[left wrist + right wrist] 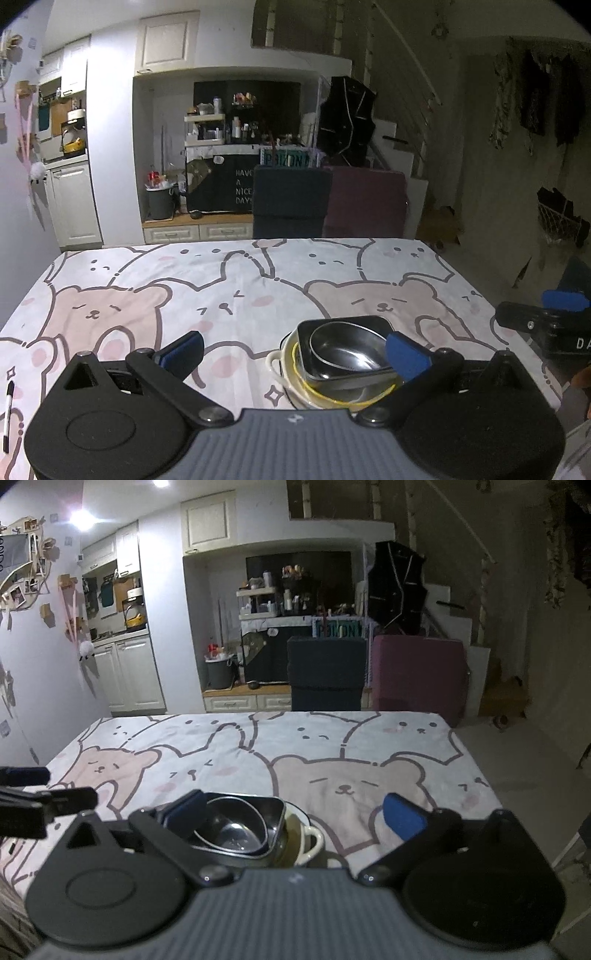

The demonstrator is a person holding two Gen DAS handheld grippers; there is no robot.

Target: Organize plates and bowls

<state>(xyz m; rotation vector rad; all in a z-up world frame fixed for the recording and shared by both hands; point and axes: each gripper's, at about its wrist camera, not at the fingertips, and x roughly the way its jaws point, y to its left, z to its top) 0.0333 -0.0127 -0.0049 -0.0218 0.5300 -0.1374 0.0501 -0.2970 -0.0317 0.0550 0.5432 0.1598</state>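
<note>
Dishes: round steel bowl (pixel 345 349) nested in square steel tray (pixel 369 323) atop white handled dish (pixel 275 363), near table edge | Left gripper (pixel 295 349): spread, empty | Right gripper (pixel 291 812): spread, empty | Risk: uneven stack may slide if nudged.

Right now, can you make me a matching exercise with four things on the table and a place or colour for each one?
Things:
1. round steel bowl
2. square steel tray
3. white dish
4. pen

Descriptions:
A. lowest in the stack, with handles
B. alone at the table's left edge
C. topmost, inside the other metal piece
D. in the middle of the stack, with rounded corners

Pairs: 1-C, 2-D, 3-A, 4-B
</note>
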